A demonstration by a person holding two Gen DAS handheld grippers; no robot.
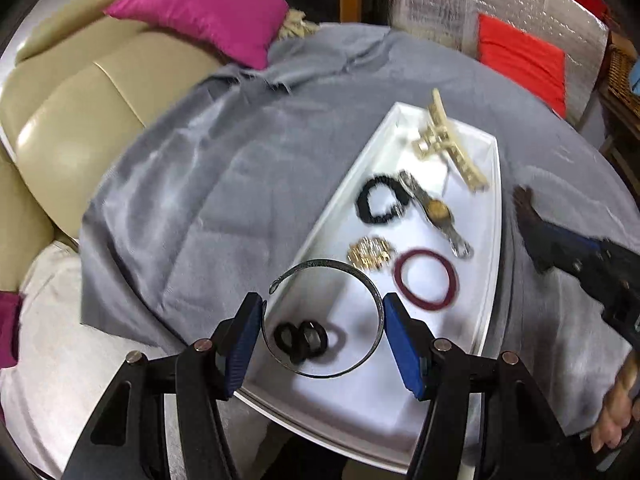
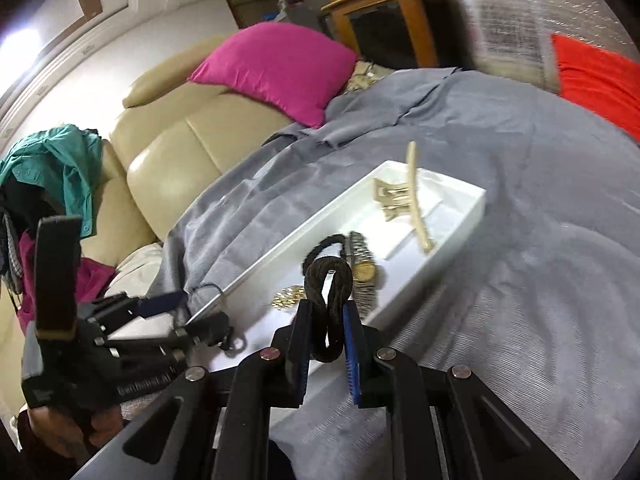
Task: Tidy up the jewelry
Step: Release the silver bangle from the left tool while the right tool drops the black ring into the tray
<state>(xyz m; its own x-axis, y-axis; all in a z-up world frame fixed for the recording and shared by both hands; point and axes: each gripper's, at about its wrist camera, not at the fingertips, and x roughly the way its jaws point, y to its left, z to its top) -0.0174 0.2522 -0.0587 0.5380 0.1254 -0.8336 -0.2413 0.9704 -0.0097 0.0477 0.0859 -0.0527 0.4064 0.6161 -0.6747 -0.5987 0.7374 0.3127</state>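
A white tray lies on the grey cloth. My left gripper is shut on a thin dark metal bangle and holds it over the tray's near end. In the tray lie two black hair ties, a maroon bangle, a gold chain, a wristwatch, a black scrunchie and a cream hair claw. My right gripper is shut on a dark brown hair tie, squeezed into a loop, held above the tray.
A grey cloth covers the table. A beige sofa with a magenta cushion stands at the left. An orange cushion sits at the back right. The right gripper shows at the tray's right.
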